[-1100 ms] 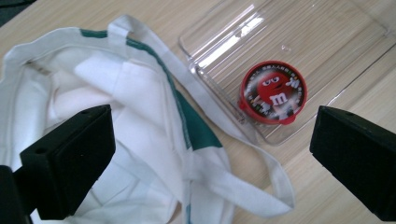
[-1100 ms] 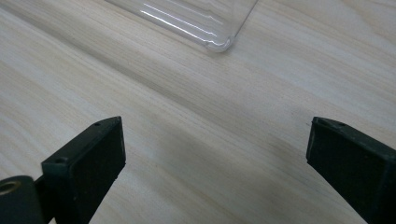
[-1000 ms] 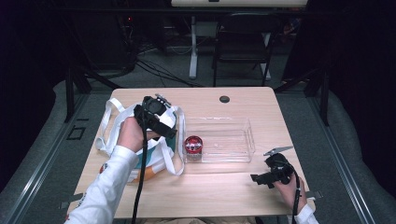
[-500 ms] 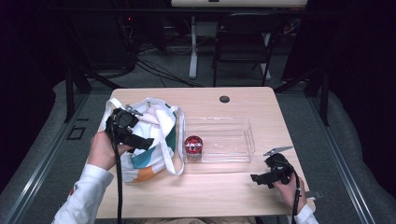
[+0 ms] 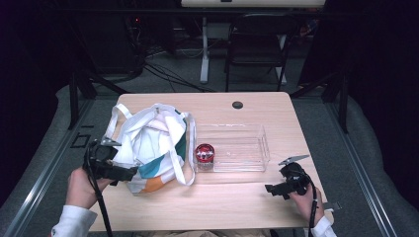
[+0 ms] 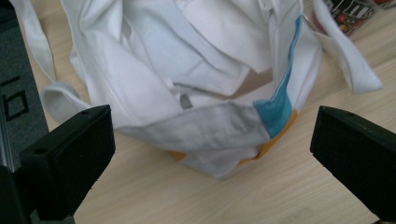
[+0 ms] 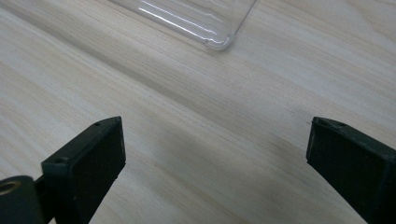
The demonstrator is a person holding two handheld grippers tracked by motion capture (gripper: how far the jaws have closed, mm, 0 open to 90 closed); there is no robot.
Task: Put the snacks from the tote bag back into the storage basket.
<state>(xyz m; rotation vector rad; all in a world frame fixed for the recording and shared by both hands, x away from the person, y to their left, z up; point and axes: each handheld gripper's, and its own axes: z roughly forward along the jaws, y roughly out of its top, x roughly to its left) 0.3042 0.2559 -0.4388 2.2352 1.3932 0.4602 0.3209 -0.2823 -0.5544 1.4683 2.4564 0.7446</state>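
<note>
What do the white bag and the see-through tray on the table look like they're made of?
The bag looks like soft woven cloth, matte, judging by its creases and limp folds; it has teal and orange patches. The tray looks like rigid clear plastic, glossy: the wood shows through it and its rim catches highlights.

Worktop: rectangular, light wood grain, rounded corners, with a dark round grommet near the far edge. Lying on it: a white cloth tote bag with teal and orange patches, crumpled at the left, its straps spread over the surface; a clear plastic tray at centre-right, just beside the bag. A red round tin sits in the tray's left end.
</note>
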